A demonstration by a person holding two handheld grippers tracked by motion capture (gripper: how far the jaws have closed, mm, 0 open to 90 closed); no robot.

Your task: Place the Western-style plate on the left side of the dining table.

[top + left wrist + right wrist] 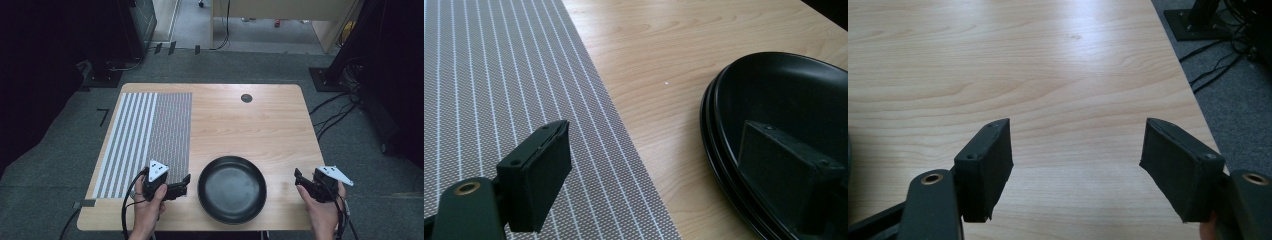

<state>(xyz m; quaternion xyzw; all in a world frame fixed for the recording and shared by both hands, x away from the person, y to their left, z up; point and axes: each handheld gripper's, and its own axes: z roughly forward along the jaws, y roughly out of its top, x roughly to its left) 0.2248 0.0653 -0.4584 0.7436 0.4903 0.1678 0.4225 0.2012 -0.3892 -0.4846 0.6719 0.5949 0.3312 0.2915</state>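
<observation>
The left tool [186, 185] hovers over the near corner of the striped mat [150, 135], its jaws spread with nothing between them, pointing at the black plates [232, 189]. In the left gripper view these read as a nested stack [774, 125], resting on the worktop [260, 125] near its front edge, just beside the mat. The right tool [298, 178] sits well to the plates' right, also released and empty, over bare wood. The step in hand looks like the approach to the plates. The next move probably calls for a jaw on either side of the near rim, then closing on it.
</observation>
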